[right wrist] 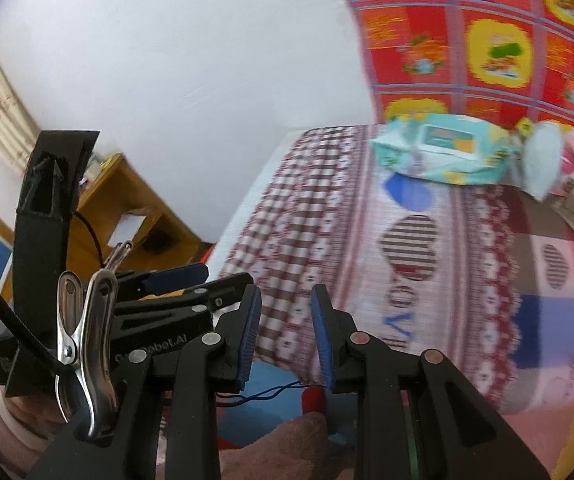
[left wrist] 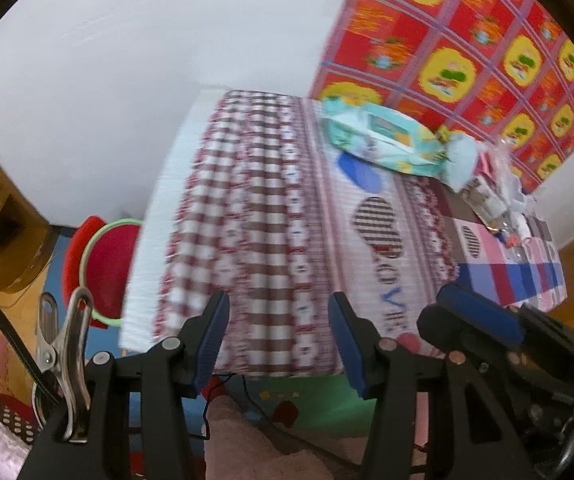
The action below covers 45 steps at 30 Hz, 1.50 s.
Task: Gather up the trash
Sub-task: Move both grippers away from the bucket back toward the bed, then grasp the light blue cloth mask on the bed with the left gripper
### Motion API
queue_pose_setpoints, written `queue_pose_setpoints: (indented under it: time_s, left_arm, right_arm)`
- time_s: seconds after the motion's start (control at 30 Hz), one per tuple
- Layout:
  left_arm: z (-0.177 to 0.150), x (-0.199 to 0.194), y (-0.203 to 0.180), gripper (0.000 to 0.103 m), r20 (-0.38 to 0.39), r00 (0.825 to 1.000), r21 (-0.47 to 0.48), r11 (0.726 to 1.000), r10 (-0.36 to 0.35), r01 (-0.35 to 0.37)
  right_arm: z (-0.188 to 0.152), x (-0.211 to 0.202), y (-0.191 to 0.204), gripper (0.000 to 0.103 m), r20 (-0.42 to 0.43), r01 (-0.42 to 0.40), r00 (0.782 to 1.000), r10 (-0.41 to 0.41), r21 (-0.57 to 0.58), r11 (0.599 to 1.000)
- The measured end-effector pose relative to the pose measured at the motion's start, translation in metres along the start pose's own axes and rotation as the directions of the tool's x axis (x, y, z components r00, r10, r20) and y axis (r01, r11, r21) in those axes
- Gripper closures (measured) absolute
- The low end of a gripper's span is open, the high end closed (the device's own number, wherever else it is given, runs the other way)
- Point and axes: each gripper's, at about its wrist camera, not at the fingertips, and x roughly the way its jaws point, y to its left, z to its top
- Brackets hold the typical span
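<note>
**Trash waits at the far corner of the bed**

Grippers first: we hold the left gripper (left wrist: 279,344) with its blue pads standing apart and nothing between them, and the right gripper (right wrist: 287,340) with a narrower gap, also empty. Both point down over the near edge of the bed (left wrist: 255,208), whose checked and heart-printed cover is bare in front of us.

From the left wrist view, the litter pile (left wrist: 499,200) lies at about two o'clock, near the far right corner of the bed, just beside the red and yellow patterned cloth (left wrist: 467,40). It looks like crumpled wrappers and clear plastic, though blur hides the detail. A teal wet-wipes pack (right wrist: 443,152) lies next to it, at one o'clock in the right wrist view.

We judge the scraps light, thin and crinkly, likely to slip or flutter. We would pinch each at a bunched fold rather than a flat edge. A red bin (left wrist: 107,268) sits on the floor at nine o'clock.
</note>
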Motion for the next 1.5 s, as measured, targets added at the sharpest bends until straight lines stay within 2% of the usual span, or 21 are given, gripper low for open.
queue_pose_setpoints:
  time_s: [0.23,0.53,0.8,0.93,1.2,1.33,1.5]
  left_arm:
    - [0.014,0.007,-0.054,0.049,-0.009,0.999,0.078,0.996,-0.049,0.05]
    - [0.038,0.032,-0.116,0.049,-0.052,0.991,0.211,0.969,-0.123,0.131]
    - [0.071,0.058,-0.159,0.049,-0.091,0.979,0.314,0.927,-0.185,0.204]
    - [0.085,0.068,-0.177,0.049,-0.11,0.975,0.349,0.911,-0.192,0.219]
    - [0.104,0.081,-0.22,0.049,-0.124,0.969,0.409,0.879,-0.212,0.245]
    - [0.111,0.09,-0.243,0.049,-0.103,0.973,0.411,0.881,-0.208,0.232]
    - [0.117,0.107,-0.269,0.049,-0.096,0.978,0.382,0.9,-0.186,0.209]
  right_arm:
    - [-0.001,-0.028,-0.044,0.076,0.03,0.064,0.997,-0.067,0.073,0.995]
    - [-0.003,-0.049,-0.103,0.076,0.044,0.158,0.984,-0.17,0.195,0.968]
    - [-0.003,-0.06,-0.151,0.076,0.049,0.237,0.963,-0.265,0.317,0.918]
    - [0.001,-0.066,-0.175,0.076,0.055,0.26,0.951,-0.304,0.384,0.886]
    - [0.005,-0.08,-0.219,0.076,0.056,0.302,0.932,-0.358,0.426,0.853]
    - [0.004,-0.082,-0.248,0.072,0.052,0.297,0.935,-0.351,0.425,0.855]
    - [0.007,-0.084,-0.288,0.071,0.026,0.285,0.945,-0.325,0.418,0.863]
